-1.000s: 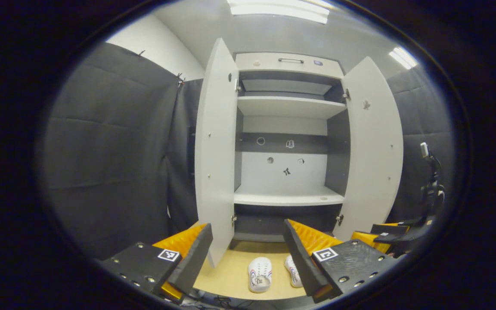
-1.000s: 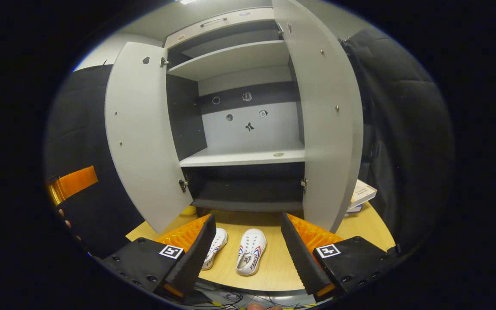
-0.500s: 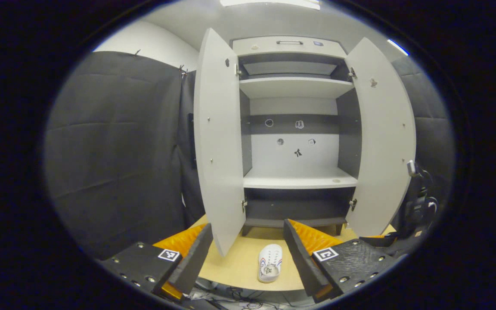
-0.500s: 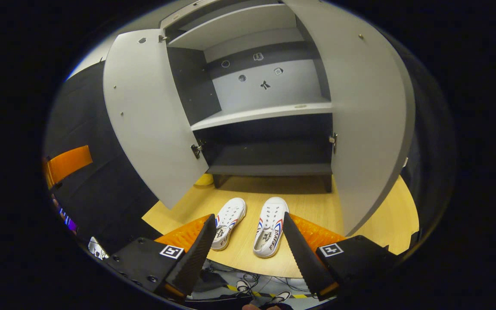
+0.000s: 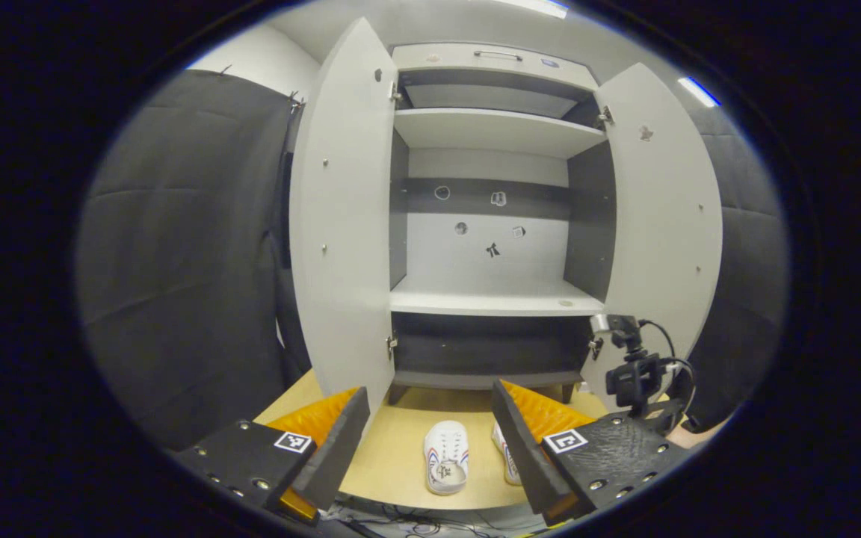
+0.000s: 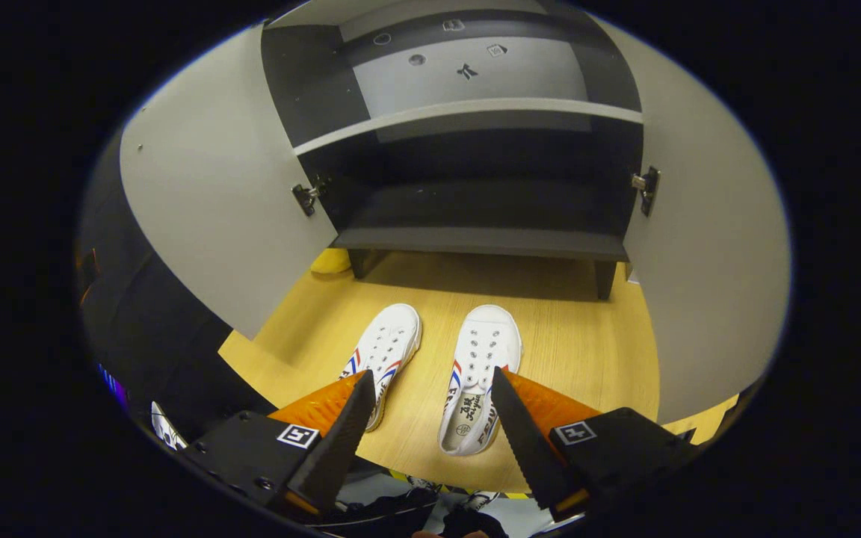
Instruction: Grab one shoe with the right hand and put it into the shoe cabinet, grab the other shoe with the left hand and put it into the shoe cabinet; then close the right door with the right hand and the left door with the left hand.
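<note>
A: Starting left of the shoe cabinet (image 5: 494,299): its left door (image 5: 341,224) hangs wide open, and the left gripper (image 5: 430,441) has crept closer to the cabinet over the last second. Its fingers are spread wide, holding nothing.

B: Between those fingers, in front of the cabinet, the left shoe (image 5: 445,465) lies on the desk (image 5: 400,448), toe toward the cabinet. No contact there.

A: Now the big change. In the right gripper view the right gripper (image 6: 427,433) has dipped hard. A second ago the upper shelves were in shot; now it looks down at the pair in front of the cabinet's dark bottom shelf (image 6: 483,240).

B: And the right shoe (image 6: 479,377) sits right between its fingers, which are wide apart, with the right-hand finger (image 6: 524,441) overlapping the shoe's side. I can't tell whether it touches; the shoe isn't gripped.

A: In the left gripper view, the right gripper's camera mount (image 5: 636,373) has come into shot, low beside the right door (image 5: 662,239).

B: So I read it as the first grab opening: right hand closing in on the shoe nearer the right door. Both shoes are on the desk, both doors open, nothing stowed yet.
</note>
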`<state>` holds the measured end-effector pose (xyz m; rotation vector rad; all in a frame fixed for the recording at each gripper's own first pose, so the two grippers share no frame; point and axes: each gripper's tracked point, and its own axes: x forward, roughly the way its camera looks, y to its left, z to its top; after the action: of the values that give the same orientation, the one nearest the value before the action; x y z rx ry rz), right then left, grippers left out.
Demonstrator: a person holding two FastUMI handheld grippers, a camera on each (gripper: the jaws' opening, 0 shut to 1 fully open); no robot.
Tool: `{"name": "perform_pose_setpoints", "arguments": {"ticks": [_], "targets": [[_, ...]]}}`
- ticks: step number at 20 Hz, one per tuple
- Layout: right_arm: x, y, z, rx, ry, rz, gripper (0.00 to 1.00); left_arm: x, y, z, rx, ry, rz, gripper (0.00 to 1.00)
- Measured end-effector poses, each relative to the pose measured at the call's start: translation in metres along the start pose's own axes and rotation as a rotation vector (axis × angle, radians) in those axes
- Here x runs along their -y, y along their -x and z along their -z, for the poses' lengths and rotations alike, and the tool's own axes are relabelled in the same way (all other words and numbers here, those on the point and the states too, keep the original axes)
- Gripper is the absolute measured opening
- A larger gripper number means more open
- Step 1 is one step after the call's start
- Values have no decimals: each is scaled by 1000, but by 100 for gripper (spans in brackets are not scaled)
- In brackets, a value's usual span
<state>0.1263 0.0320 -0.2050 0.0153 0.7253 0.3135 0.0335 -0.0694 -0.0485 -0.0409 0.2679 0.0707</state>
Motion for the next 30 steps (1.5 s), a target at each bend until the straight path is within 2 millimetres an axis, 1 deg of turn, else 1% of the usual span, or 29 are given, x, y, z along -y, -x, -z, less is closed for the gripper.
{"name": "perform_pose_setpoints", "arguments": {"ticks": [1, 4, 6, 7, 8, 9, 10, 11, 12, 14, 16, 17, 18, 19, 20, 21, 22, 23, 24, 25, 26, 27, 28, 29, 30], "targets": [[1, -10, 2, -18, 3, 8, 98, 1, -7, 1, -3, 1, 22, 94], [6, -42, 10, -71, 22, 50, 98, 2, -20, 5, -4, -7, 82, 94], [9, -63, 22, -128, 1, 72, 98, -2, -28, 9, -14, -9, 108, 94], [10, -72, 29, -156, -13, 82, 98, -4, -31, 10, -19, 0, 121, 95], [13, -81, 33, -179, -20, 99, 93, -4, -32, 11, -22, 12, 145, 94], [16, -88, 37, -191, -23, 118, 99, -4, -33, 9, -24, 14, 167, 94], [19, -94, 40, -205, -26, 135, 92, -5, -35, 10, -24, 10, 182, 94], [20, -99, 44, -219, -33, 143, 98, -6, -37, 7, -20, 2, 193, 94], [18, -103, 44, -224, -46, 143, 99, -6, -39, 7, -18, -5, 207, 94], [19, -110, 48, -233, -52, 167, 92, -3, -41, 7, -9, -15, 241, 94], [19, -116, 57, -268, -35, 190, 89, 1, -46, 8, -3, -18, 280, 95], [27, -116, 58, -279, -9, 242, 89, 3, -49, 9, 0, -22, 300, 95], [36, -118, 57, -280, 7, 296, 84, 3, -52, 9, 1, -33, 314, 95], [36, -116, 59, -294, -4, 315, 52, 2, -55, 10, 3, -45, 321, 96], [36, -117, 56, -298, -29, 328, 46, 1, -58, 9, 10, -53, 328, 94], [37, -118, 58, -314, -63, 345, 46, 0, -59, 6, 18, -55, 340, 96], [43, -117, 56, -317, -88, 382, 48, 1, -60, 4, 27, -51, 359, 95], [44, -122, 59, -329, -121, 393, 29, 2, -59, 3, 35, -45, 377, 96], [41, -114, 53, -327, -116, 399, 29, 2, -60, 1, 43, -41, 388, 96], [42, -116, 57, -340, -89, 405, 26, 0, -60, 0, 47, -42, 395, 96], [44, -119, 55, -329, -57, 411, 29, 0, -60, 0, 50, -43, 405, 95], [40, -115, 55, -330, -40, 419, 19, 3, -60, 0, 51, -45, 430, 98], [40, -116, 52, -314, -38, 421, 19, 6, -59, 3, 46, -55, 459, 95], [40, -121, 57, -312, -41, 415, 11, 6, -59, 4, 43, -67, 473, 94], [35, -110, 51, -303, -46, 414, 11, 6, -62, 5, 43, -74, 481, 95]]}}
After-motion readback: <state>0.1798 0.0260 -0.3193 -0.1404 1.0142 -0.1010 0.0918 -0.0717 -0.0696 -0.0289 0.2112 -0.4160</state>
